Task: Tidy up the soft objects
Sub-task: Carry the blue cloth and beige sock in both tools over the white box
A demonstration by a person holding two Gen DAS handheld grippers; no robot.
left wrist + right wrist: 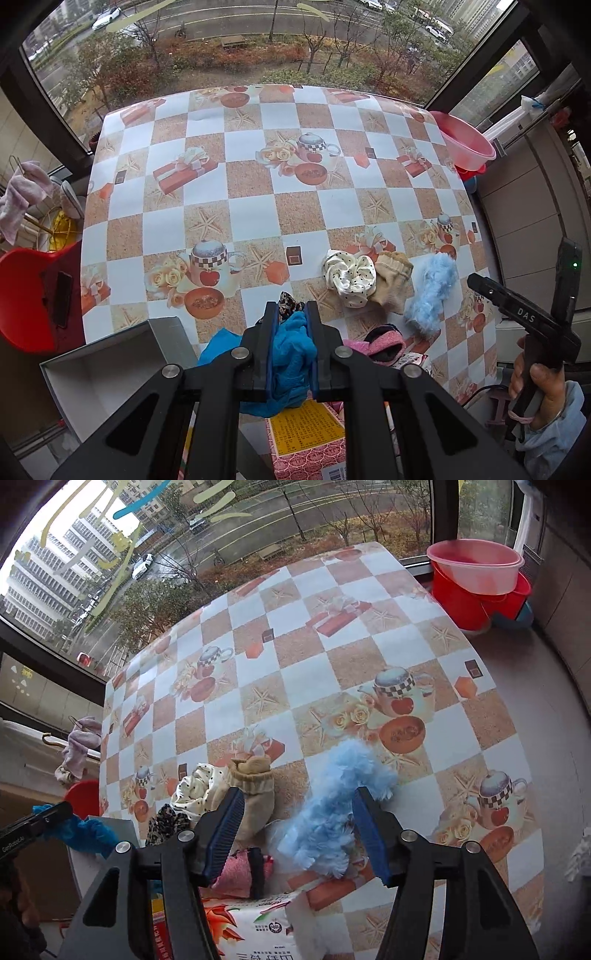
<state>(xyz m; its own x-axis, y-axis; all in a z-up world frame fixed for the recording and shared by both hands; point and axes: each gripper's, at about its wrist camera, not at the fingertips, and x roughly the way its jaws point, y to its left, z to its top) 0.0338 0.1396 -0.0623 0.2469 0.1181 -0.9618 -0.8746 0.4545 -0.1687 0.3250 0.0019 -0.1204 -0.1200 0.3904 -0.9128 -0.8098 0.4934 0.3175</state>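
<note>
Clamped between the blue pads of the left claw [291, 345] is a crumpled turquoise fabric piece [290, 354], held above the near tabletop [258, 177] edge, with an open grey cardboard box [110, 365] just to its left. The white polka-dot satin scrunchie [349, 277], beige knitted sock [393, 284] and fluffy light-blue plush strip [430, 293] lie ahead and to the right, nearer the right hand [535, 384].

From the right wrist, the right claw [299, 830] stands apart, its pads straddling the plush strip without pressing it. The strip's long axis runs diagonally, near-left to far-right, so the jaws cross it at its lower half. A pink-and-black sock [245, 871] lies below.
</note>
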